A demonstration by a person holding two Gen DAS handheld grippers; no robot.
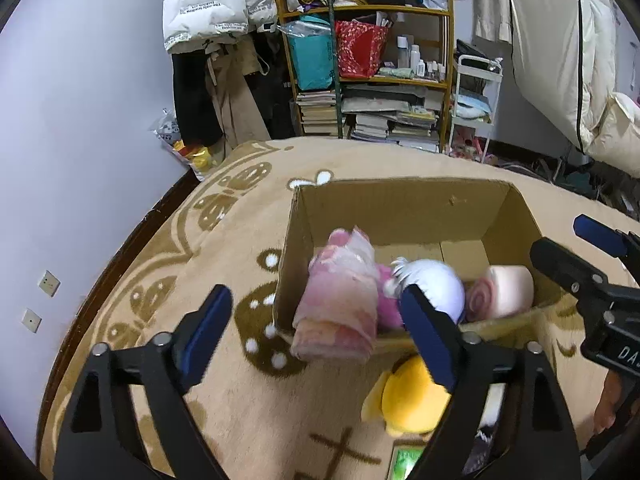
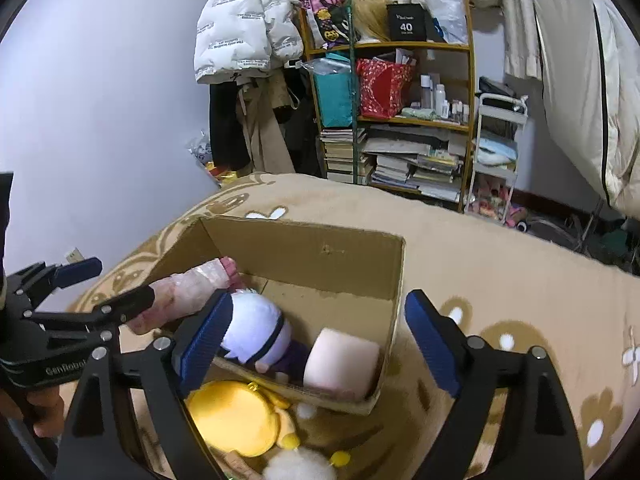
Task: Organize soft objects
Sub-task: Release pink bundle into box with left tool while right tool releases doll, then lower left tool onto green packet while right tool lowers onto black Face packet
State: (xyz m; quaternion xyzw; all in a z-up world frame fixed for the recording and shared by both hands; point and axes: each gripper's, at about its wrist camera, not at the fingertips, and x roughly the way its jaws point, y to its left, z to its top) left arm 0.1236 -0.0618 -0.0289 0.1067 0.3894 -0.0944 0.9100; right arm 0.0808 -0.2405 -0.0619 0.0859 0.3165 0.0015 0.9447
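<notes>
From my left wrist, my left fingers (image 1: pixel 320 332) stand wide apart, clamped on nothing — the pink rolled blanket (image 1: pixel 340 300) sits blurred at the near left wall of the cardboard box (image 1: pixel 400 208), likely just let go.

From my right wrist, my right fingers (image 2: pixel 320 340) stand apart over the box, empty; the blanket looks soft, mottled pink, leaning on the white plush (image 2: pixel 256 328).

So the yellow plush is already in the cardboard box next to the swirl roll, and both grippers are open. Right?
Not quite. The yellow plush lies on the rug just outside the cardboard box, as the right wrist view shows. The swirl roll is inside, and both the left gripper and the right gripper are open.
</notes>
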